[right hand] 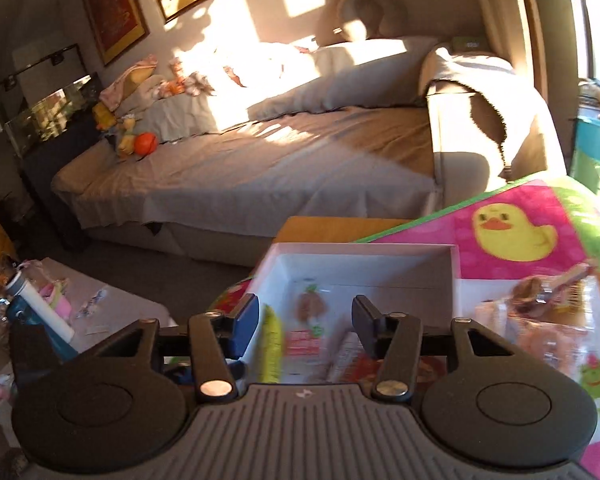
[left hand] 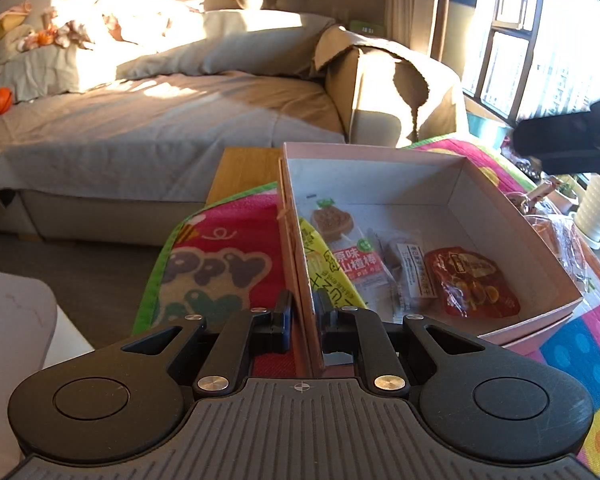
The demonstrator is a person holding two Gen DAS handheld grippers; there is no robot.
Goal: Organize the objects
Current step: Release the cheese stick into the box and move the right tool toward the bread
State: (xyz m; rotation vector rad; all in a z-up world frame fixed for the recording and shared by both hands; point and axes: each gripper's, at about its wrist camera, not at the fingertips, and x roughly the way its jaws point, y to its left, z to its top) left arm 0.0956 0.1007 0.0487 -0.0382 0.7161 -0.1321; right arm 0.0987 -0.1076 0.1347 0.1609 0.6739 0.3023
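A pink cardboard box [left hand: 512,220] with a white inside sits on a colourful play mat [left hand: 220,256]. Several snack packets lie in it: a red-and-white hawthorn stick packet [left hand: 352,256], a red packet [left hand: 472,284] and a yellow packet [left hand: 324,268]. My left gripper [left hand: 303,312] is shut on the box's left wall, one finger on each side. My right gripper [right hand: 305,322] is open and empty above the box [right hand: 364,252]; its body shows at the right edge of the left wrist view [left hand: 572,140]. More wrapped snacks [right hand: 540,320] lie on the mat right of the box.
A sofa bed [left hand: 160,120] with pillows and an orange toy [left hand: 0,101] lies behind. A wooden table edge [left hand: 244,168] shows under the mat. A white ribbed pot [left hand: 596,208] stands at the right. A low table with a bottle [right hand: 36,312] is at the left.
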